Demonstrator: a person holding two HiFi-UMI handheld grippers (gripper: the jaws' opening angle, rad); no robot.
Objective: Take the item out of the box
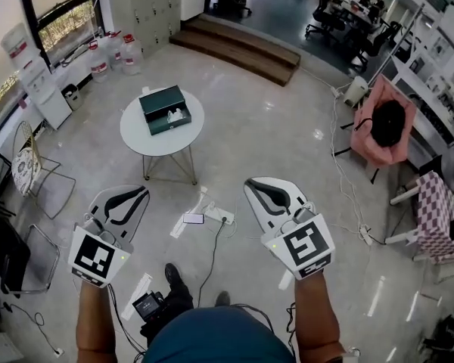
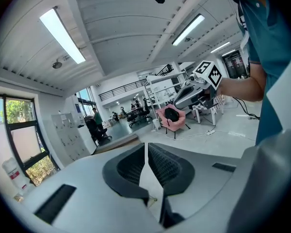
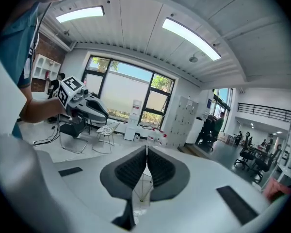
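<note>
Head view: I am holding two grippers, left (image 1: 132, 197) and right (image 1: 261, 191), low, since I judge I am only approaching. One box (image 1: 164, 110) is sitting well ahead of them on one table (image 1: 140, 144), with one pale item (image 1: 175, 116) inside.
Left gripper view: the jaws are pressing together, empty.
Right gripper view: they are likewise clenched on nothing.

Table: round table (image 1: 183, 136) out ahead, centre-left on the floor.
Box: box (image 1: 163, 110) on the table, toward its far side.
Item: item (image 1: 176, 115) inside the box, right end.
Steps: steps (image 1: 238, 49) behind the table.
Bottles: water bottles (image 1: 110, 55) back left, by the wall.
Chair: wire chair (image 1: 30, 172) left of the table.
Power strip: power strip (image 1: 216, 214) on the floor before the table, between left gripper (image 1: 133, 193) and right gripper (image 1: 259, 186).
</note>
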